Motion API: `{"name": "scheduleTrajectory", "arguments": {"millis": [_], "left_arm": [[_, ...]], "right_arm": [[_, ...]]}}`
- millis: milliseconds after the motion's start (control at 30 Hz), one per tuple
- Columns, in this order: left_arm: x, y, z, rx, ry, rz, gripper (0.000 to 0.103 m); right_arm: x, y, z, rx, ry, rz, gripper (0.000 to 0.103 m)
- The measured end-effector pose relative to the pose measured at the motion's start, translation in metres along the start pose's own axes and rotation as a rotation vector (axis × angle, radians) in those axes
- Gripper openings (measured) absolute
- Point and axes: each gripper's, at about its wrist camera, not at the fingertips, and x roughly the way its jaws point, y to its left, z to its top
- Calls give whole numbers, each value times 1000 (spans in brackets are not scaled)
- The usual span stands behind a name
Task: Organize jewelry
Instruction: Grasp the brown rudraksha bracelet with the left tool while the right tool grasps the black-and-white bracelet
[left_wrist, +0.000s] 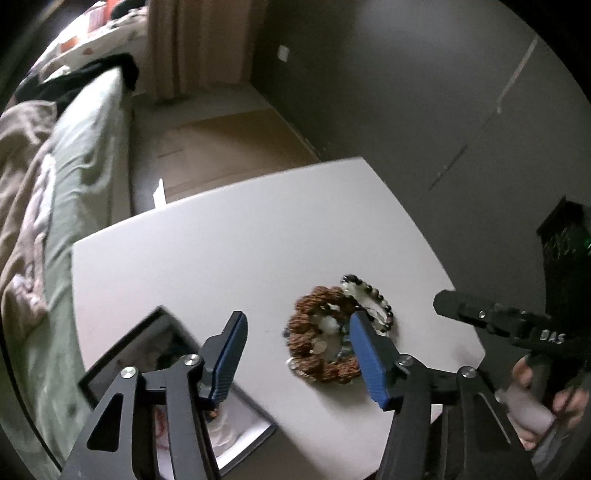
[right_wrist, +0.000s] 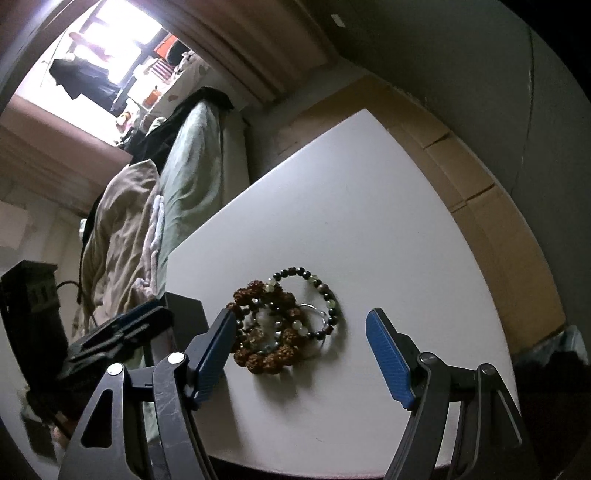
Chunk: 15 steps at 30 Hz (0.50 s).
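Observation:
A pile of bracelets lies on the white table (left_wrist: 221, 258): a brown knobbly seed bracelet (left_wrist: 317, 332) (right_wrist: 273, 354), and a dark-and-pale bead bracelet (left_wrist: 373, 299) (right_wrist: 325, 295) overlapping it. An open black jewelry box (left_wrist: 166, 369) with a white lining sits at the table's near left corner; its dark side shows in the right wrist view (right_wrist: 186, 317). My left gripper (left_wrist: 299, 328) is open, above the table, its right finger over the pile's right side. My right gripper (right_wrist: 299, 328) is open and empty, just short of the pile, which sits by its left finger. The right gripper (left_wrist: 480, 317) also shows at the far right.
A bed with green sheets (left_wrist: 74, 184) and a beige blanket (right_wrist: 118, 229) runs along the table's left side. Flattened cardboard (left_wrist: 229, 147) lies on the floor beyond the table. A dark wall (left_wrist: 406, 74) stands at the right.

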Motion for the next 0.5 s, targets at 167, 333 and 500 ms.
{"name": "scheduleTrajectory", "arguments": {"millis": [167,333,500], "left_arm": [[27,-12,6,58,70,34,55],[53,-5,4,64,143,63,47],[69,-4,-2,92,183,71,20]], "right_arm": [[-3,-8,3,20,11,-2,74],[0,-20,6,67,30,-19,74],[3,-20,7,66,43,-30,74]]}}
